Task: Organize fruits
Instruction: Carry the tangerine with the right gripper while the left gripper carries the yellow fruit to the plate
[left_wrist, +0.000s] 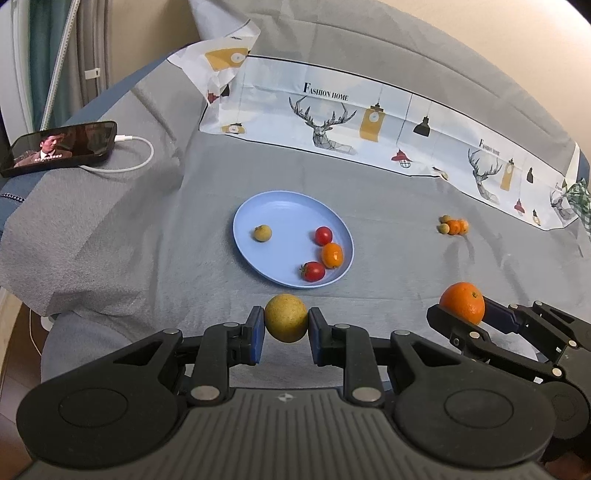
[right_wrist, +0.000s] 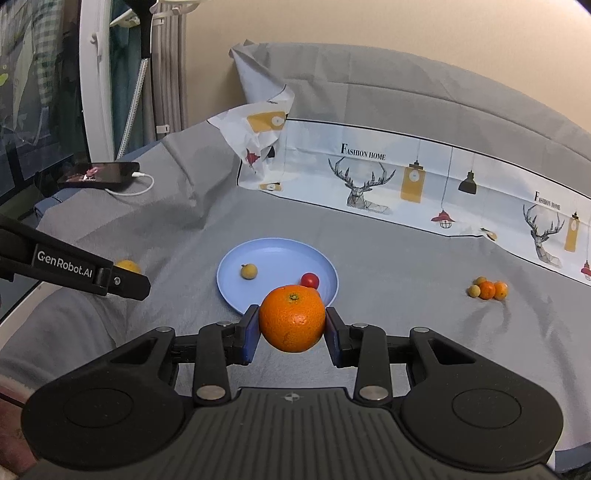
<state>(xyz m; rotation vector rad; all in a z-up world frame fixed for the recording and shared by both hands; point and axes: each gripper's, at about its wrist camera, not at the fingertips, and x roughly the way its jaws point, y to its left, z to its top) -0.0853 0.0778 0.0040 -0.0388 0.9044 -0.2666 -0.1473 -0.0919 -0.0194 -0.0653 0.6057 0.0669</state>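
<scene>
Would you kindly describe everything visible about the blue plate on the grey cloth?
The blue plate is round, shallow, pale matte blue, plastic-looking, with a low raised rim. It lies flat on the grey cloth, ahead of both grippers and touching neither. It holds a small yellowish fruit alone on its left side, and two cherry tomatoes with a kumquat clustered at the right.

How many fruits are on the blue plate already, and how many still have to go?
Done: four small fruits lie on the plate. In hand: the left gripper holds a yellow fruit, the right gripper an orange, both short of the plate. Left: the small cluster off to the right on the cloth.
</scene>
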